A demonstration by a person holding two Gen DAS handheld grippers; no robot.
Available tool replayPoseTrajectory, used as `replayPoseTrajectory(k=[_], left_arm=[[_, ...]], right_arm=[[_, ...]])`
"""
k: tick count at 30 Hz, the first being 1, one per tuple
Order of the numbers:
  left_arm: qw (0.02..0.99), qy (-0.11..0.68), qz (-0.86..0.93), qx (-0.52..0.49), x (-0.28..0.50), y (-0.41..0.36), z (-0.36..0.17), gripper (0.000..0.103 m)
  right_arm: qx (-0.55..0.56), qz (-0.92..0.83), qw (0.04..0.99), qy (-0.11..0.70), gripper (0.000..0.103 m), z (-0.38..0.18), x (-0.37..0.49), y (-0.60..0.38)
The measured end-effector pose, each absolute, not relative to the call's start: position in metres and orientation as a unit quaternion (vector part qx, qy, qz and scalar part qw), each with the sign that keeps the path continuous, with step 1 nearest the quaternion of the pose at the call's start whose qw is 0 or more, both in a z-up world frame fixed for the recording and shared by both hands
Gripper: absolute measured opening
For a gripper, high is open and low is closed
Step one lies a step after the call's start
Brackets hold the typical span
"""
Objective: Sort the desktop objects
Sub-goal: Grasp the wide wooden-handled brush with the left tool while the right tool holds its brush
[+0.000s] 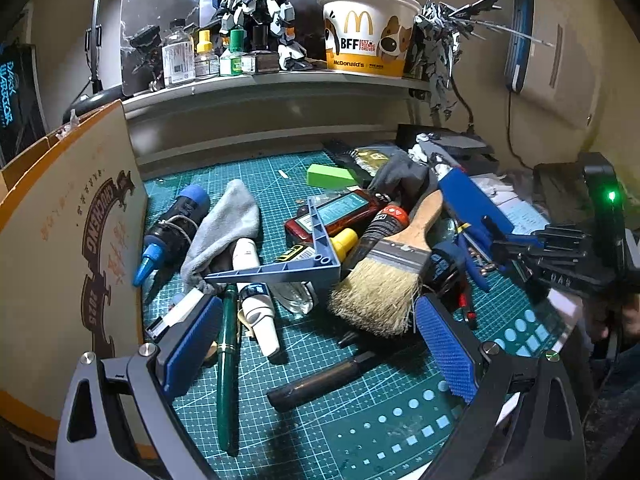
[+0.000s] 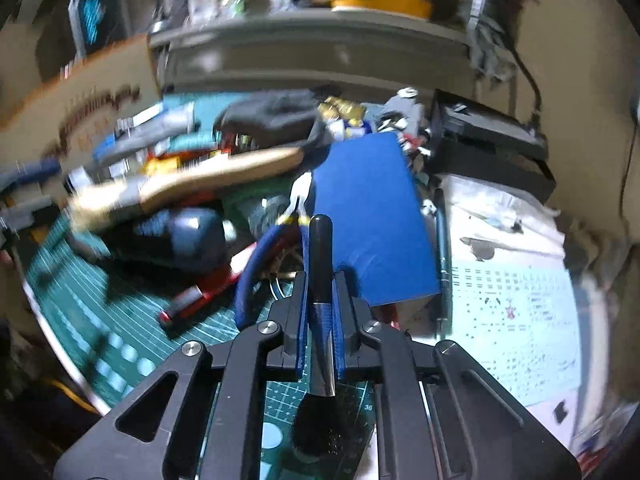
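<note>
My left gripper is open and empty, low over the green cutting mat. Between its blue pads lie a green fountain pen, a white tube and a black marker. Just beyond are a wooden paintbrush, a blue plastic angle piece and a grey cloth. My right gripper is shut on a black soft-bristle brush, handle pointing forward, bristles toward the camera. It shows at the right edge of the left wrist view.
A cardboard box stands on the left. A blue-capped black bottle lies by it. A blue box, blue-handled pliers and a red tool lie ahead of the right gripper. Decal sheets lie on the right. A shelf carries bottles and models.
</note>
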State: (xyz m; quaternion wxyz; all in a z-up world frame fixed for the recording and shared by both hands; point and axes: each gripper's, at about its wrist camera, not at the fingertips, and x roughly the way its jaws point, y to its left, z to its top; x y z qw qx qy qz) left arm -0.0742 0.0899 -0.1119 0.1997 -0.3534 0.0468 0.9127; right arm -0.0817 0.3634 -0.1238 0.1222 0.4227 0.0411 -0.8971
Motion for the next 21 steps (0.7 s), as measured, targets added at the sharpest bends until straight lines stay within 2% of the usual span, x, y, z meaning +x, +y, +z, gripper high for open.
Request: replayPoseTrajectory(k=[4,9,16,18,20,21], left_arm=[[0.230,0.057,0.902,-0.359,-0.077,0.099,-0.104,0.098],[0.324,0.072,0.868,-0.370,-0.084,0.119,-0.098,0.098],[0.381,0.199,0.839,-0.335,-0.094,0.174,-0.095,0.098],[0.408,0.205,0.818,-0.350,-0.103,0.185,-0.099,0.094],[0.417,0.206,0.807,-0.363,-0.113,0.194,-0.107,0.082],[0.416,0.207,0.805,-0.369,-0.117,0.198,-0.111,0.079]], right_arm=[[0.404,-0.904,0.138,-0.030,0.010,-0.101,-0.075,0.384],[0.383,-0.912,0.143,-0.035,0.010,-0.078,-0.062,0.391],[0.360,-0.921,0.147,-0.033,0.010,-0.054,-0.052,0.391],[0.357,-0.921,0.149,-0.031,0.010,-0.051,-0.049,0.390],[0.354,-0.922,0.155,-0.033,0.010,-0.050,-0.047,0.389],[0.353,-0.921,0.158,-0.034,0.010,-0.050,-0.047,0.389]])
